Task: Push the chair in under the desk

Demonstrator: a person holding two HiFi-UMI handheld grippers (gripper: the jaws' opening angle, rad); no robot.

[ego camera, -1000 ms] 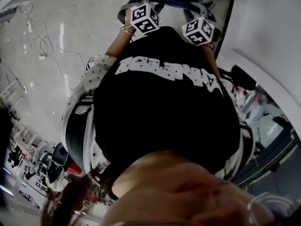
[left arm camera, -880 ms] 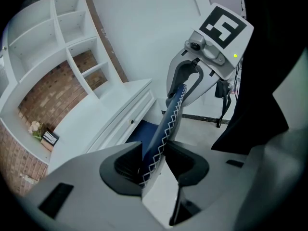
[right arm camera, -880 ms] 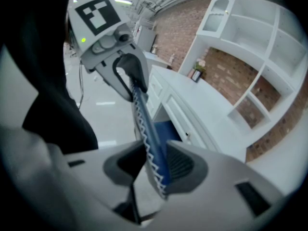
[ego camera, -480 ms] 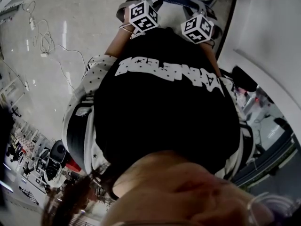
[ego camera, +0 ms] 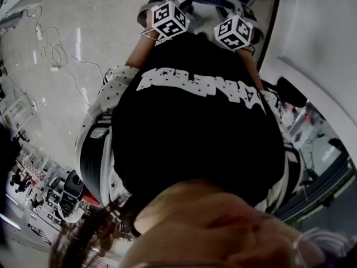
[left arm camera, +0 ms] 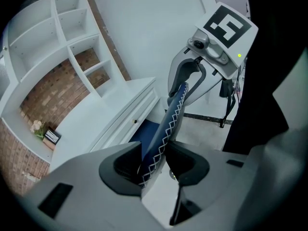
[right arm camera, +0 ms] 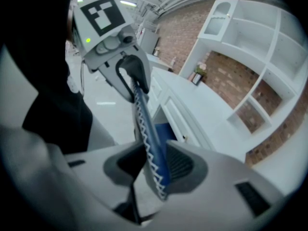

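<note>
— What can you read from where you stand?
— Little; white block lettering [ego camera: 198, 87] runs across your black shirt [ego camera: 195, 149], upside down and not legible; the cubes [ego camera: 169, 17] on your left gripper [left arm camera: 156, 163] and right gripper [right arm camera: 154, 166] bear square markers [left arm camera: 226, 25], no letters; the card [left arm camera: 51, 136] at the desk's [left arm camera: 101, 119] back edge is too small.

A white shelving unit [left arm camera: 72, 37] with open compartments stands against a brick wall [left arm camera: 43, 88]. Below it a small plant [left arm camera: 37, 127] and a framed card [left arm camera: 51, 137] sit just beside each other. In the head view, a glossy pale floor [ego camera: 95, 15] carries loose cables [ego camera: 53, 52] at the left. A person's black top [ego camera: 195, 149] with white lettering fills the middle, with a dotted sleeve [ego camera: 114, 85] beside it. At lower left lies what may be stacked equipment [ego camera: 61, 191], too blurred to name.
</note>
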